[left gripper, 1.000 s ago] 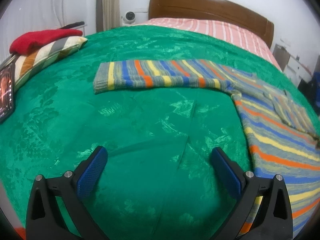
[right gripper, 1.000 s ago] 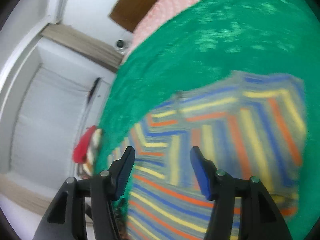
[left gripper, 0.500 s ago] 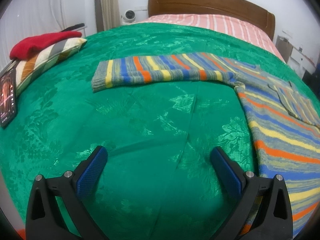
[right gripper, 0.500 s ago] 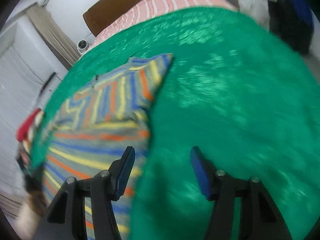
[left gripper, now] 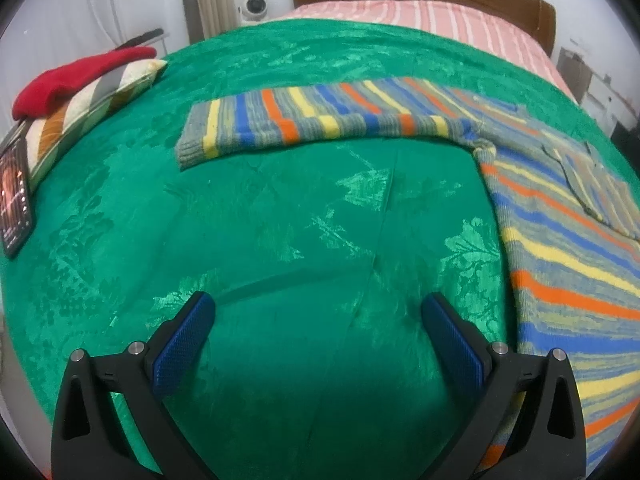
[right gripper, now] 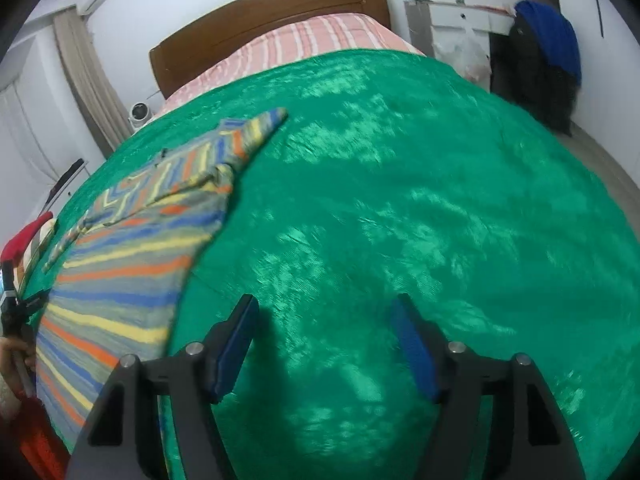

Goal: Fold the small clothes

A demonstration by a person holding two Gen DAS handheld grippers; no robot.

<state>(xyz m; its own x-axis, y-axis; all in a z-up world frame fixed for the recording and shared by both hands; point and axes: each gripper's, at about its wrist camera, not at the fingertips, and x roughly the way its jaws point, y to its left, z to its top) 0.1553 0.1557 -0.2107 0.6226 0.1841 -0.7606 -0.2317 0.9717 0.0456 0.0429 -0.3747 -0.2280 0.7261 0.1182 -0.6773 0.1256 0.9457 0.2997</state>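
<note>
A small striped sweater (left gripper: 560, 240) in grey, blue, orange and yellow lies flat on the green bedspread (left gripper: 300, 240). One sleeve (left gripper: 320, 120) stretches out to the left; in the right wrist view the other sleeve is folded back over the sweater (right gripper: 132, 248). My left gripper (left gripper: 318, 314) hangs open over bare bedspread, left of the sweater's body. My right gripper (right gripper: 324, 316) hovers over bare green cloth to the right of the sweater's edge, its jaws opening with nothing between them.
A striped pillow (left gripper: 88, 104) with a red garment (left gripper: 76, 76) on it and a phone (left gripper: 14, 196) sit at the bed's left edge. A wooden headboard (right gripper: 264, 12) and pink striped sheet (left gripper: 440, 16) lie beyond. A white cabinet (right gripper: 460, 28) with dark clothes (right gripper: 548, 60) stands at the right.
The right gripper swung from above the sweater rightward and down, past its edge, over bare bedspread, and its jaws spread wider. The left gripper barely moved.
</note>
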